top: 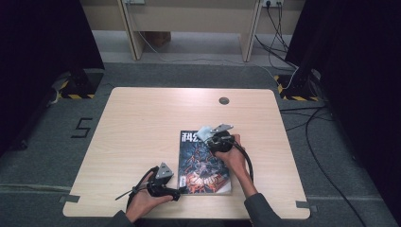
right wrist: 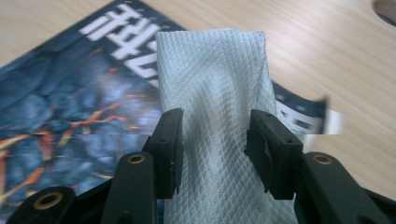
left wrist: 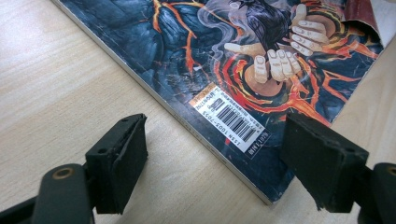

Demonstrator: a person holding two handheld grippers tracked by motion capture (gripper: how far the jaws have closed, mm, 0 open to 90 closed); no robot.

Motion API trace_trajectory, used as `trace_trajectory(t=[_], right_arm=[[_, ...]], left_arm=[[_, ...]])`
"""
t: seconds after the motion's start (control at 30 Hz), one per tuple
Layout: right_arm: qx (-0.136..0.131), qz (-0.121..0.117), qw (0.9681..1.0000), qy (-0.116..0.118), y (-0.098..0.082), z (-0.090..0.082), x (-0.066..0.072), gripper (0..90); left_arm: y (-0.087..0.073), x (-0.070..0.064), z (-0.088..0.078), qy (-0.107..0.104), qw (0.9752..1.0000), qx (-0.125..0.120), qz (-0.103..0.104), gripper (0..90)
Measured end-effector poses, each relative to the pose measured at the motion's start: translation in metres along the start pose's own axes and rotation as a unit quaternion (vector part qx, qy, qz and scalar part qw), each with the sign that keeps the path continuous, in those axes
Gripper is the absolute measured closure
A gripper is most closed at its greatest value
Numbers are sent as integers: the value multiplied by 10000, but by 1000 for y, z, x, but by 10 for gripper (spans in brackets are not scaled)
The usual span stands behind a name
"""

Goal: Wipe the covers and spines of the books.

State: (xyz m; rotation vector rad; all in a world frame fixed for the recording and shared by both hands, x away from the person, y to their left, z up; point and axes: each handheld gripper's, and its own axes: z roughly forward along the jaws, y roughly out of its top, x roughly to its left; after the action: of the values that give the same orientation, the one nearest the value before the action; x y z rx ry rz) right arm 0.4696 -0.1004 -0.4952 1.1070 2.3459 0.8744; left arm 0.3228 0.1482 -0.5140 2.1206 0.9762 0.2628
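Observation:
A magazine [top: 204,163] with a dark blue and orange cover lies flat near the table's front edge, its white title toward the far side. My right gripper [top: 211,138] is over the magazine's top end, shut on a folded white textured cloth [right wrist: 212,70] that stands up between its pads. The cloth [top: 204,132] covers part of the title. My left gripper [top: 181,190] rests at the magazine's near left corner, open. In the left gripper view its jaws [left wrist: 217,154] straddle the spine corner by the barcode label [left wrist: 231,122], one pad over bare wood, the other by the cover's edge.
The wooden table [top: 142,127] has a round cable hole [top: 224,100] at the far middle. Behind it stand wooden desk legs [top: 130,33]. Cables [top: 312,123] trail over the grey carpet on the right. Black curtains hang on both sides.

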Motion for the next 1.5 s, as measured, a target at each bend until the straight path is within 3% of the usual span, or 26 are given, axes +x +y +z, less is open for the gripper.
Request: trace_trajectory(t=[0.1,0.17,0.23,0.37,0.5,0.67,0.77,0.93,1.07,1.27,1.37,1.5], right_arm=[[45,203,9998,-65,0,0,-7,560],[97,144,9998,-105,3,2,-6,567],[137,46,9998,-96,8,5,-1,572],[114,9,9998,170,21,16,14,572],[135,-179,9992,341,34,26,34,573],[110,-357,9978,541,39,29,50,574],[149,-386,9976,562,40,29,51,566],[160,-178,9983,531,43,33,46,546],[148,-303,9982,504,42,32,50,570],[116,-551,9948,854,31,20,63,569],[148,-754,9912,1081,22,10,71,569],[184,-954,9882,1186,11,-3,77,569]], left_arm=[[0,0,0,-3,10000,10,4,217],[0,0,0,2,10000,14,3,214],[0,0,0,0,10000,11,4,213],[0,0,0,-8,10000,17,8,212],[0,1,0,-12,10000,21,18,212],[0,0,0,5,10000,4,6,212],[-1,0,0,18,10000,-7,2,212],[0,0,0,2,10000,0,3,212],[-1,0,0,4,10000,-11,1,212],[0,0,0,21,10000,-9,-9,205],[-1,0,0,20,10000,-1,-12,205],[0,0,0,20,10000,-1,-7,205]])
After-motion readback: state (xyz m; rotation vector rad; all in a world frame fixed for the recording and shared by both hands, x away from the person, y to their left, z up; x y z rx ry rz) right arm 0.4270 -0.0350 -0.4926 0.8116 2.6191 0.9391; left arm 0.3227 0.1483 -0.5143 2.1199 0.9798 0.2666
